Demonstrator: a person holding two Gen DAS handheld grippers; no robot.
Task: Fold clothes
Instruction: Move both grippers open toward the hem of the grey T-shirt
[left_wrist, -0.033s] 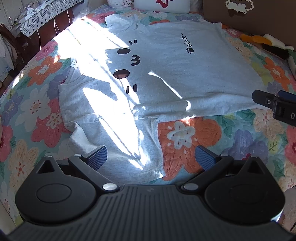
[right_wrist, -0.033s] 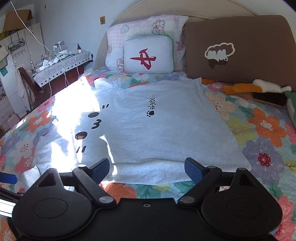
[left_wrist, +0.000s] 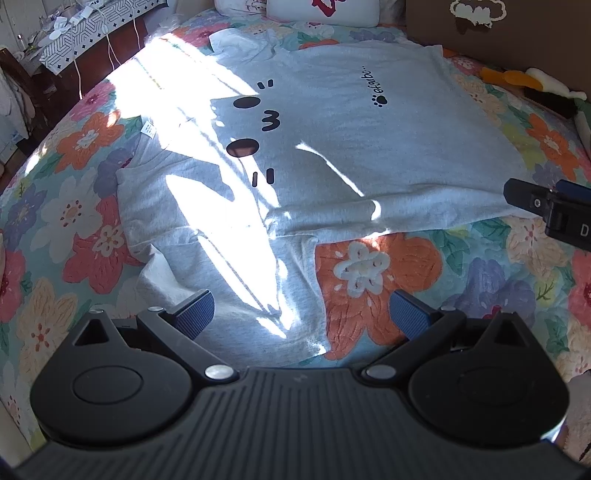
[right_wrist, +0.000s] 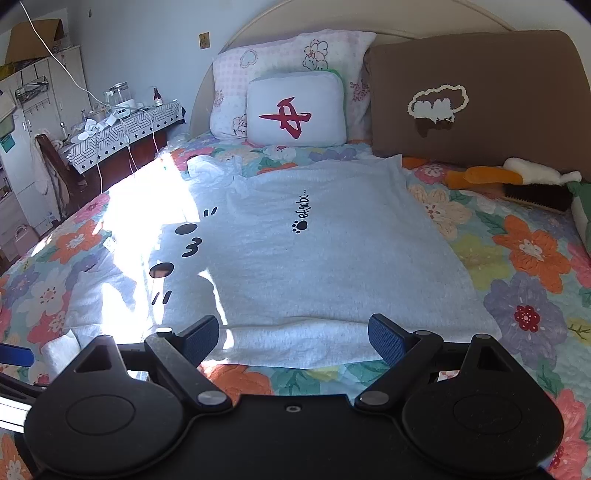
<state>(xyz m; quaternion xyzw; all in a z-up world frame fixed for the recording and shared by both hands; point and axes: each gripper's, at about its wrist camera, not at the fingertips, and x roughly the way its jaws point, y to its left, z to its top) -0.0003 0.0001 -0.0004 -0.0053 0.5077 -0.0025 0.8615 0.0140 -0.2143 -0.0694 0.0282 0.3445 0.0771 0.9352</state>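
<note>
A grey T-shirt (left_wrist: 369, 147) with a black cat-face print lies spread flat on the floral quilt (left_wrist: 380, 266), its collar to the left and its hem to the right. The shirt's near sleeve (left_wrist: 229, 295) reaches toward me. My left gripper (left_wrist: 301, 310) hovers open over that sleeve's edge, with nothing between its blue pads. The right gripper (right_wrist: 293, 334) stands open just above the T-shirt's (right_wrist: 314, 266) near side edge, also empty. In the left wrist view the right gripper (left_wrist: 546, 210) shows by the shirt's near hem corner.
Pillows (right_wrist: 295, 109) and a brown cushion (right_wrist: 480, 96) lean against the headboard. A plush duck (right_wrist: 491, 175) and a brush (right_wrist: 535, 195) lie at the far right. A cluttered side table (right_wrist: 122, 129) with hanging cables stands left of the bed. Strong sunlight crosses the shirt's left half.
</note>
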